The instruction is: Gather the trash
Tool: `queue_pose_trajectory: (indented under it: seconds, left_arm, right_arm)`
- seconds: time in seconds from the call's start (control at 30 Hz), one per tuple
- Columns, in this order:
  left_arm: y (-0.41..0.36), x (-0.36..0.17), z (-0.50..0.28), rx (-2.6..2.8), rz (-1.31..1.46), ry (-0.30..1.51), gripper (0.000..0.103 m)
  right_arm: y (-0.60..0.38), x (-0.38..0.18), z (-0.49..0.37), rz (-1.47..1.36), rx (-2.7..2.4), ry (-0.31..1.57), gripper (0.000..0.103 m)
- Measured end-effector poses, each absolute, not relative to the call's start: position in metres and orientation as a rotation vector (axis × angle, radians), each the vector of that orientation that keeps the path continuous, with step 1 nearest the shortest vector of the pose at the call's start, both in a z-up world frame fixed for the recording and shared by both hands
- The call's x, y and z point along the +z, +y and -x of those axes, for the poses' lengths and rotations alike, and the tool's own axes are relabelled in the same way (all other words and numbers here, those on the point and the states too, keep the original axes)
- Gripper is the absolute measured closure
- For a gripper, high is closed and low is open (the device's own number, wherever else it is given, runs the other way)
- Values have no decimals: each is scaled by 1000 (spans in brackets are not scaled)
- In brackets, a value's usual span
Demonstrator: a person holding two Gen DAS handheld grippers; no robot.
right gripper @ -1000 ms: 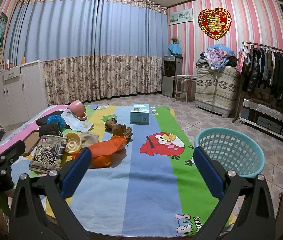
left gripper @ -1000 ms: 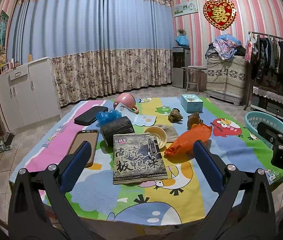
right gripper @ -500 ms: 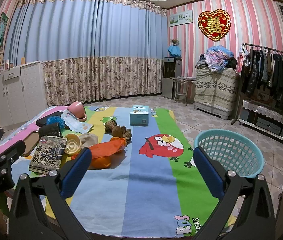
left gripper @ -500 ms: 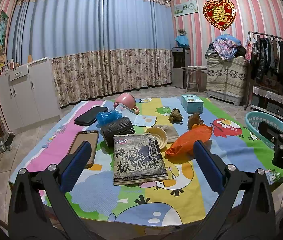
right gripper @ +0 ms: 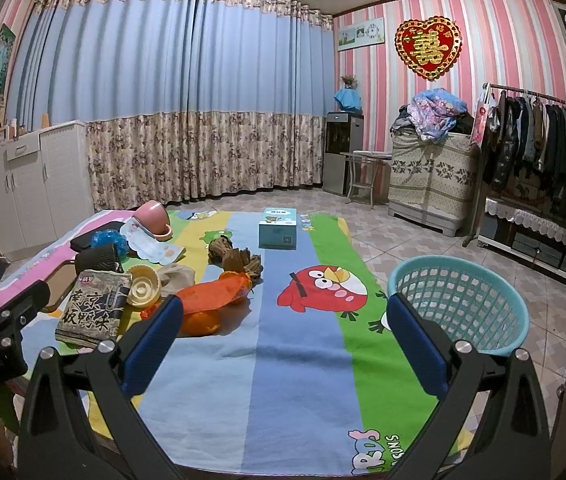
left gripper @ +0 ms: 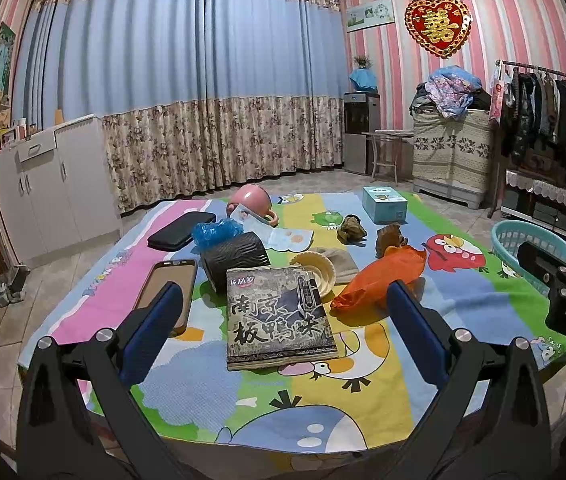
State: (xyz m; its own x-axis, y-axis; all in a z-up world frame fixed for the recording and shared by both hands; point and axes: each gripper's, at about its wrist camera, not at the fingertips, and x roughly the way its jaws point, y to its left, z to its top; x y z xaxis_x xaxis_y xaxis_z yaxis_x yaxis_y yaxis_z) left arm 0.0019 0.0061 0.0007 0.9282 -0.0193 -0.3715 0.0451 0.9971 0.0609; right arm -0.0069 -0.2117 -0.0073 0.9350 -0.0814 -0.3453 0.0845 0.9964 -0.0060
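A table under a cartoon cloth (left gripper: 371, 364) holds a dark food packet with Chinese letters (left gripper: 277, 316), an orange bag (left gripper: 379, 280), a yellow plastic lid (left gripper: 315, 272), a blue crumpled bag (left gripper: 217, 232) and brown crumpled wads (left gripper: 389, 236). My left gripper (left gripper: 283, 320) is open and empty, hovering near the packet. My right gripper (right gripper: 283, 328) is open and empty over the cloth (right gripper: 299, 344), with the orange bag (right gripper: 211, 300) to its left. A teal basket (right gripper: 459, 304) stands on the floor to the right.
A phone (left gripper: 167, 288), black case (left gripper: 177, 232), black roll (left gripper: 235, 258), pink mug (left gripper: 249, 202) and tissue box (left gripper: 383, 204) also lie on the table. White cabinets (left gripper: 51, 184) stand left, a clothes rack (right gripper: 543, 152) right. The other gripper shows at each view's edge.
Both views have shifted only slightly. Both grippers stay open and empty, and nothing on the table has moved.
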Motion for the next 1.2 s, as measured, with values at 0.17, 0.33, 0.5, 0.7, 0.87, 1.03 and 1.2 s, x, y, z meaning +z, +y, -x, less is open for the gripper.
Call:
queue_pose_trajectory:
  seconds: [0.17, 0.33, 0.5, 0.7, 0.87, 1.03, 1.2]
  left_arm:
    - [4, 2, 0, -35, -73, 372, 5]
    - [3, 2, 0, -32, -71, 372, 5]
    - [4, 2, 0, -33, -73, 372, 5]
    - [4, 2, 0, -33, -72, 375, 5]
    - [4, 1, -2, -36, -73, 378, 5]
    - [4, -3, -6, -35, -72, 391, 5]
    - [5, -13, -16, -36, -65, 431, 5]
  right_arm:
    - [-212, -7, 7, -10, -84, 354, 4]
    - [-212, -7, 6, -10, -87, 351, 4]
    - [-213, -8, 6, -10, -89, 351, 4]
    - [-214, -8, 6, -10, -90, 351, 4]
    - [-215, -9, 6, -5, -94, 352, 4]
    - [-217, -9, 6, -2, -97, 349, 4]
    - [-227, -10, 3, -4, -124, 357, 4]
